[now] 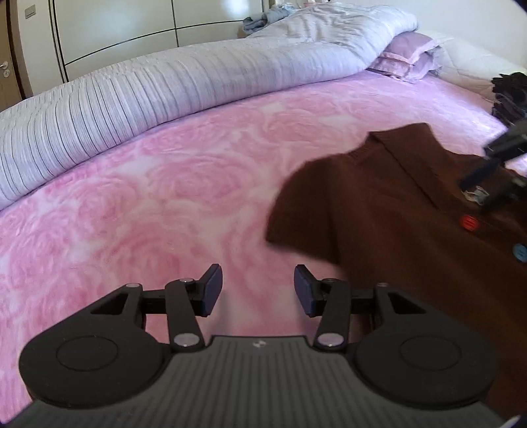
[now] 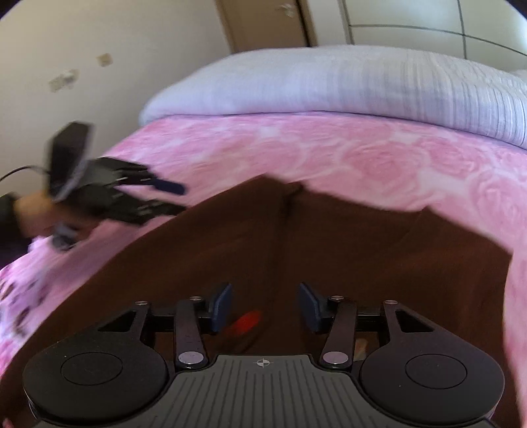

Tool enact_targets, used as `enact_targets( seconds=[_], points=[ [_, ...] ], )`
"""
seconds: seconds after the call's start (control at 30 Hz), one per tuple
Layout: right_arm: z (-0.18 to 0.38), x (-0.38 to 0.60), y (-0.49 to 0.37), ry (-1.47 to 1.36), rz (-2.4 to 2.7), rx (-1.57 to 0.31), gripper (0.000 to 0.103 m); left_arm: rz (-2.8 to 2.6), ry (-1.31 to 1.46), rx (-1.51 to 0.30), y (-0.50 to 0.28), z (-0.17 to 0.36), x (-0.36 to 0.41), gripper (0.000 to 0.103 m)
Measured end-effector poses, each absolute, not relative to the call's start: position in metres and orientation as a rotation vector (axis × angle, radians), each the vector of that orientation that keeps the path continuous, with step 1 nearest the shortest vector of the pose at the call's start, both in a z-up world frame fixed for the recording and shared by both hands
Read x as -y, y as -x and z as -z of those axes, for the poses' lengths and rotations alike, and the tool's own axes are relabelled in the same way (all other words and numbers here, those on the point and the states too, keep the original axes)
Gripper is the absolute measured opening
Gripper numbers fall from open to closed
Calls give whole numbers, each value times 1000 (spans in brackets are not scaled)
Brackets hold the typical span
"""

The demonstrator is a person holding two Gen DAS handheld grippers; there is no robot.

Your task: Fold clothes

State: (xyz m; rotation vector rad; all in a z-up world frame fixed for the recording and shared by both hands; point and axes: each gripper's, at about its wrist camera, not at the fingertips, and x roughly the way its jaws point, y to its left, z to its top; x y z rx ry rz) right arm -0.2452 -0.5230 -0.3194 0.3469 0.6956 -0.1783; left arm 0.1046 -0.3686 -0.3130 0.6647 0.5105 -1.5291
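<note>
On the bed point(image 1: 138, 204), a pink rose-print blanket covers most of the surface; pattern runs edge to edge in both views. Along the far side lies 1 long striped grey-lilac duvet point(image 1: 108, 108), rolled/bunched. 2 lilac pillows point(image 1: 408, 61) stacked at the head end, and 1 dark clothes pile point(image 1: 509, 95) at far right of the left wrist view. Behind: pale wardrobe point(image 1: 125, 23) w/ dark seam lines, a door w/ handle at far left, cream wall.

1 brown top point(image 1: 388, 210) lies spread on the blanket, collar toward the duvet, short sleeve sticking out to the left of the left wrist view. 2 round buttons show on it: 1 red point(image 1: 469, 222), 1 blue point(image 1: 520, 252). Small white label near the collar.

L gripper point(image 1: 258, 288): fingers apart, nothing between them, over bare blanket just beside the sleeve edge; not touching cloth. A hand holds it in the right wrist view.

R gripper point(image 2: 265, 307): fingers apart, over the top's front w/ a red blur below the gap; no cloth pinched. Whether the tips touch the top, can't tell – view is blurred.
</note>
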Motion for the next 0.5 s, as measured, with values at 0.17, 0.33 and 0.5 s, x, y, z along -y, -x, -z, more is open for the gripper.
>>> enact_targets(
  seconds=[0.17,0.33,0.5],
  points=[
    [319,441,282,-269,161,-756,52,1517,-620,-537,-84,306,319,43],
    [331,411,294,-81,368,-852,52,1519,-622,-498,-49,288,276,43],
    [319,423,324,-233,442,-832,52,1581,-634,-462,-4,265,259,43]
  ],
)
